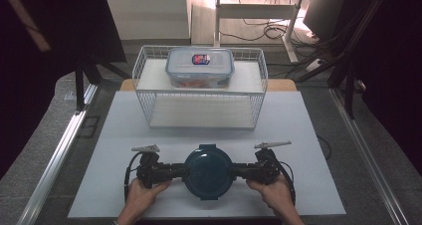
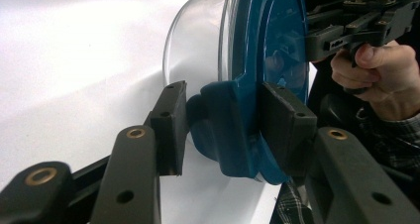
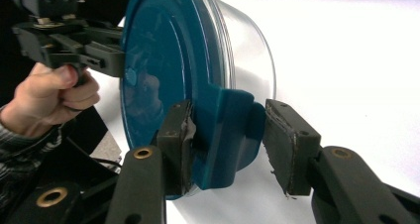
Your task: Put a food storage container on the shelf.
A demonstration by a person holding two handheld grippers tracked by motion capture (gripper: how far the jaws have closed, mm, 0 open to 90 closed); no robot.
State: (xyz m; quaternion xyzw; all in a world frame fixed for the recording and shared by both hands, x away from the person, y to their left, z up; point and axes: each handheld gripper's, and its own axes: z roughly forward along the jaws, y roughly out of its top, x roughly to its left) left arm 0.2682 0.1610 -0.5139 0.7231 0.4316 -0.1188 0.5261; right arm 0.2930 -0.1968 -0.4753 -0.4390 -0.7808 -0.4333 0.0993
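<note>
- A round container (image 1: pixel 208 171) with a dark teal lid (image 2: pixel 270 45) sits on the white counter (image 1: pixel 308 135), near the front edge, between the two hands.
- The left hand-held gripper (image 1: pixel 185 171) comes from the left side and grasps the left latch tab (image 2: pixel 229 130) of the lid. In the left gripper view, one pad (image 2: pixel 171 127) is on the clear-bowl side of the tab and the other presses on the top face of the lid.
- The right hand-held gripper (image 1: pixel 232 171) does the same on the opposite side: its jaws stand around the right latch tab (image 3: pixel 228 135). One pad touches the lid; the other is just beside the tab (I cannot tell if it really touches).
- The bowl under the lid is transparent (image 3: pixel 250 50) and its bottom rests on the counter.
- Farther back stands a white wire basket (image 1: pixel 199 113), and on its upper shelf lies a rectangular clear box (image 1: pixel 200 66) with a label on its lid.
</note>
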